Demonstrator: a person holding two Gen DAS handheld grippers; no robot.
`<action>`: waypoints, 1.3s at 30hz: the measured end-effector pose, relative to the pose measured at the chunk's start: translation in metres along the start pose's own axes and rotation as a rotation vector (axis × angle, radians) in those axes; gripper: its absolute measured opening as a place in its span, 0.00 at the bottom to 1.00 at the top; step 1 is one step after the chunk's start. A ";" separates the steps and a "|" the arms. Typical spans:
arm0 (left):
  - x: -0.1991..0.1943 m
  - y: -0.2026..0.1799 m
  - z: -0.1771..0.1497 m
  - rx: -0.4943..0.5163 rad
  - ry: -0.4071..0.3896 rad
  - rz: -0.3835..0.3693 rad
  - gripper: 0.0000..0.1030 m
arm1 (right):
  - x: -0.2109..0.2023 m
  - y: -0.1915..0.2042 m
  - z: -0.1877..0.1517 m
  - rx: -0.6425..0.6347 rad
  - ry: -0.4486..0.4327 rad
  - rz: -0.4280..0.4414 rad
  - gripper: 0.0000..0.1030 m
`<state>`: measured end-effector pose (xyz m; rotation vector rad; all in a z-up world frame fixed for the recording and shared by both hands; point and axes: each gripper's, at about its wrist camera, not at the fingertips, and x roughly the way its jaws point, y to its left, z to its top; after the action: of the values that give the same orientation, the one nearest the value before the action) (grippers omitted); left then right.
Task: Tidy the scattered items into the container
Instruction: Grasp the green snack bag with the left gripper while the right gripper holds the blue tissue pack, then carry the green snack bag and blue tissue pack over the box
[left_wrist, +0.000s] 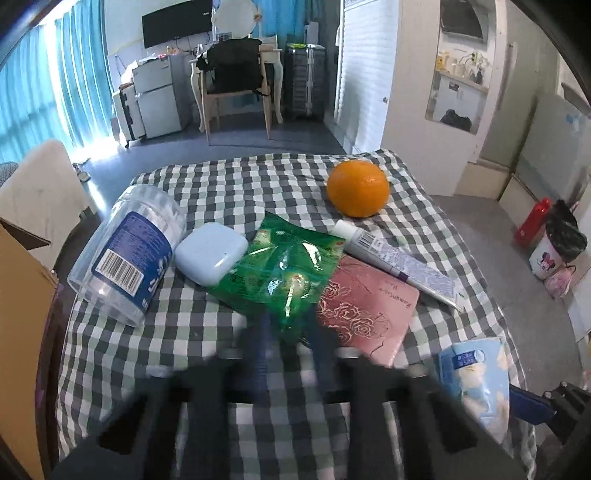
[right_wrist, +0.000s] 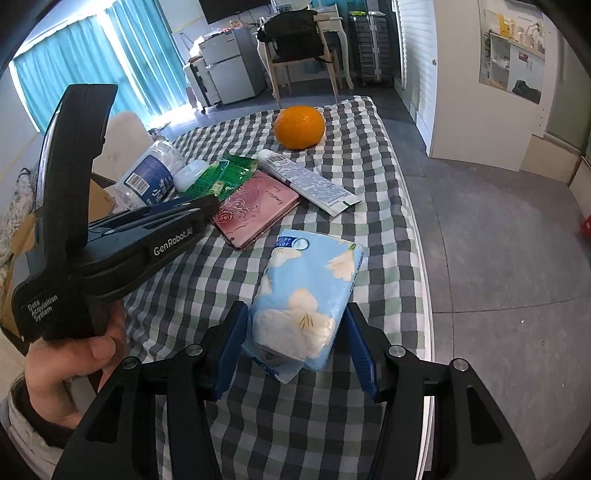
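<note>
On the checked cloth lie an orange (left_wrist: 357, 187), a white tube (left_wrist: 397, 260), a pink notebook (left_wrist: 364, 308), a green snack packet (left_wrist: 284, 269), a pale blue case (left_wrist: 210, 252) and a clear cotton-swab jar (left_wrist: 127, 254) on its side. My left gripper (left_wrist: 291, 343) is blurred, its fingers a narrow gap apart at the near edge of the green packet; whether it grips the packet I cannot tell. My right gripper (right_wrist: 295, 350) is open, its blue pads either side of a blue floral tissue pack (right_wrist: 306, 291), which rests on the cloth. The pack also shows in the left wrist view (left_wrist: 476, 380).
A cardboard box (left_wrist: 22, 295) stands at the table's left edge; it also shows in the right wrist view (right_wrist: 99, 195). The left gripper's body (right_wrist: 110, 229) and hand cross the left of the right wrist view. Floor drops off right of the table.
</note>
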<state>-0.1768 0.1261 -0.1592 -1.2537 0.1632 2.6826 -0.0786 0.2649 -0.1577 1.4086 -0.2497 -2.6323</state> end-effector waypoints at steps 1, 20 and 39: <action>0.000 0.002 0.001 -0.011 0.004 -0.018 0.03 | 0.000 0.000 0.000 0.001 -0.001 0.001 0.51; -0.060 0.038 0.002 -0.097 -0.055 -0.096 0.00 | -0.020 0.011 0.001 -0.011 -0.045 0.014 0.51; -0.115 0.062 -0.008 -0.111 -0.118 -0.067 0.00 | -0.037 0.024 0.004 -0.048 -0.080 0.041 0.51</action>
<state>-0.1109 0.0516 -0.0745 -1.1046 -0.0434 2.7312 -0.0601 0.2490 -0.1205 1.2721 -0.2207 -2.6460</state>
